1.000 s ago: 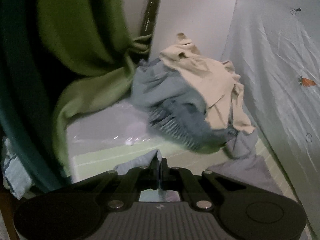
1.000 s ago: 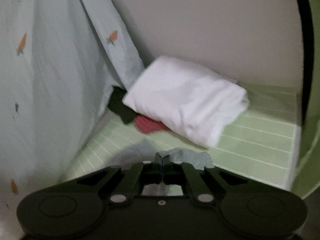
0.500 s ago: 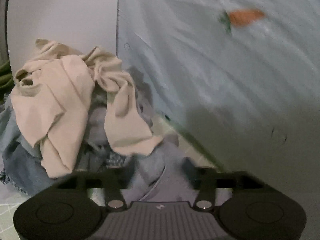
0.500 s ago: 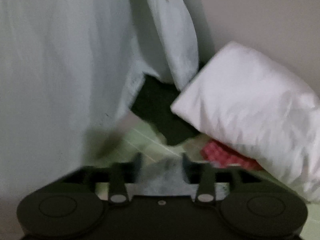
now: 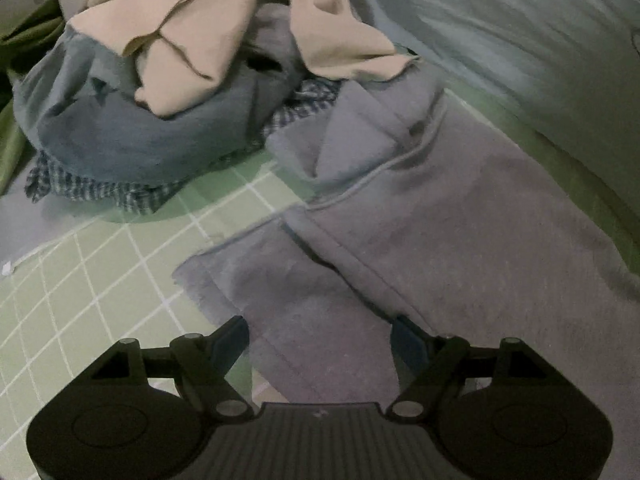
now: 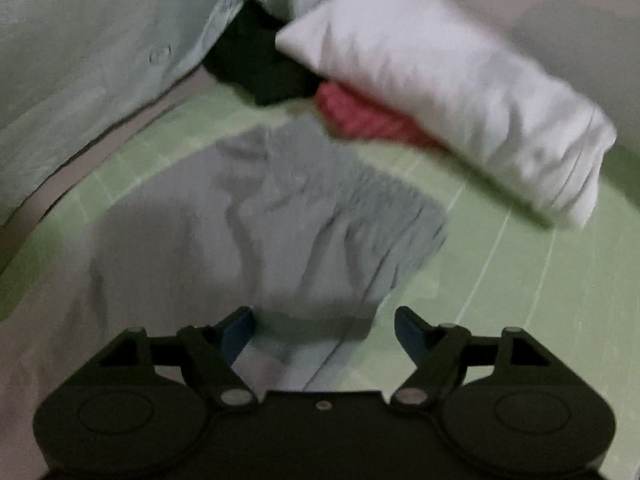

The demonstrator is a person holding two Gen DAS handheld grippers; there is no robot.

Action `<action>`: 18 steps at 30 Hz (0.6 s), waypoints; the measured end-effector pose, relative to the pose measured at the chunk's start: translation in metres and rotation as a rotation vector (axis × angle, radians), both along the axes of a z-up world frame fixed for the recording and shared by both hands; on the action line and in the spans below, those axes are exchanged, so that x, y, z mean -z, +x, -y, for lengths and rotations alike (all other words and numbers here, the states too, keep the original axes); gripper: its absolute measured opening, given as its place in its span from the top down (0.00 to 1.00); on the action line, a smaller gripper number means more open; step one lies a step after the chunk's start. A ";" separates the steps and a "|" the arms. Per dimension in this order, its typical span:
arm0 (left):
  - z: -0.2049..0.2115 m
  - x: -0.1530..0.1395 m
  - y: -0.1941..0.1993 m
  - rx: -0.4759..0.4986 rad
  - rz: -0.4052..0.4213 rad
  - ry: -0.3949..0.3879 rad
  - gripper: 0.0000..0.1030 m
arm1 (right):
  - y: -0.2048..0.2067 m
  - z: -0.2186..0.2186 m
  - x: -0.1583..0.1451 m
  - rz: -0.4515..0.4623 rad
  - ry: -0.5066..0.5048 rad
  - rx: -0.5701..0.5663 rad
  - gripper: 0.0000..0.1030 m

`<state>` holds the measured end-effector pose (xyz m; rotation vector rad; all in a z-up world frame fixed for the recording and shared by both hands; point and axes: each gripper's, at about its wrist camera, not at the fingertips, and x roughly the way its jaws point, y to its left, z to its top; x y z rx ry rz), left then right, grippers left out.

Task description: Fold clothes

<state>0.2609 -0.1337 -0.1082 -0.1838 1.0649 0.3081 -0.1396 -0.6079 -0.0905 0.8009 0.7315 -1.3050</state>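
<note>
A grey garment [image 5: 420, 216] is shown spread flat on the green gridded mat [image 5: 80, 280]; in the left wrist view its sleeve end or hem lies nearest the camera, and a seam is seen running across the cloth. In the right wrist view the same grey garment [image 6: 288, 216] is seen rumpled into soft ridges at its far edge, with the mat [image 6: 520, 280] exposed to its right.

The left claw [image 5: 320, 336] is held spread just above the cloth, part of the garment being visible between its blue-padded fingers [image 5: 232, 344]; no pad is seen pressing on it. The right claw [image 6: 324, 328] is caught with its jaws opening, a fold of grey fabric lying between the fingers [image 6: 238, 332] but not pinched.

Beyond the garment, in the left wrist view, an unfolded heap is shown: a beige garment [image 5: 192, 32] on top of blue-grey cloth [image 5: 120, 132], with checked fabric [image 5: 88, 190] at its base. A pale blue sheet [image 5: 520, 32] rises at the upper right, and green fabric [image 5: 24, 40] is visible at the left edge.

In the right wrist view a folded white item [image 6: 460, 100] is seen resting on a red item [image 6: 360, 116], with a dark item [image 6: 260, 68] just beside them. The view is blurred.
</note>
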 end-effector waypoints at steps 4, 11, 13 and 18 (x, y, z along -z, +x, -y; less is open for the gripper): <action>0.004 -0.001 0.001 -0.009 0.021 0.029 0.46 | 0.009 -0.001 0.009 -0.011 0.015 -0.005 0.26; -0.004 -0.003 -0.001 -0.013 0.047 0.078 0.90 | 0.004 -0.001 0.008 -0.023 -0.052 -0.089 0.94; -0.006 -0.003 -0.005 0.001 0.048 0.087 0.91 | -0.001 0.000 0.008 -0.047 -0.073 -0.108 0.95; -0.011 -0.004 -0.022 0.037 0.033 0.101 0.91 | -0.031 0.007 0.005 -0.054 -0.080 -0.066 0.95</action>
